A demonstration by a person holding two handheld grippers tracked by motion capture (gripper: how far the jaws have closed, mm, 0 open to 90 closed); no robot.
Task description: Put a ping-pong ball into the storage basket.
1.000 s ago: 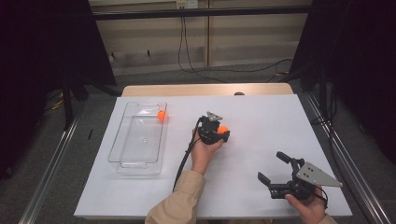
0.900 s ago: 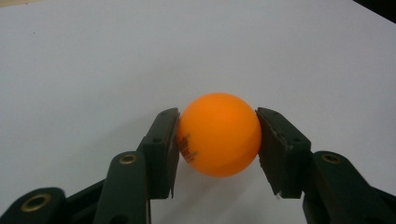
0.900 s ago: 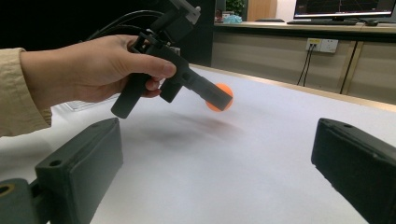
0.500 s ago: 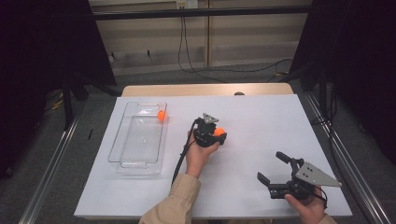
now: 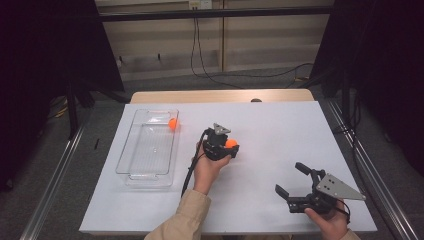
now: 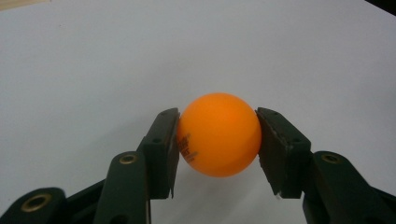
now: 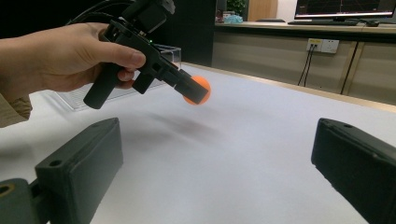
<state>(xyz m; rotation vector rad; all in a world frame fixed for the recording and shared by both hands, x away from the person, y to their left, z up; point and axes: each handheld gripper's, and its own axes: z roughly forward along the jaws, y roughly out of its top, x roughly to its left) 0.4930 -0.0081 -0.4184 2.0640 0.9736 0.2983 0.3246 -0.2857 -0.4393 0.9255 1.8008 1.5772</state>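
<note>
Nearest, at the right front corner of the surface [image 5: 280, 130]: right claw [image 5: 289, 178], spread wide, empty, well apart from the work. Little danger there, unless swung across the path of the other hand.

Further in, mid-surface: left claw [image 5: 229, 146] pinching an orange ball [image 6: 218, 134] between its two flat pads, lifted clear of the surface, with a faint shadow beneath in the right gripper view. Judged the weak spot: smooth, round, light, caught at two small contact patches only. Could squirt out with any slackening of the pinch, any jolt, or a quick twist of the wrist. Would then bounce and roll freely, perhaps over an edge and onto the floor.

Further left and back: clear tray [image 5: 131, 150], with a second orange ball [image 5: 173, 124] lying at its far right corner. Probably the destination. If carried too low, could clip the near wall and shove the light tray aside. If released from too high, could bounce straight out again, or strike the ball inside and send it rolling. Trailing cable also worth watching: could drag against the tray rim.
</note>
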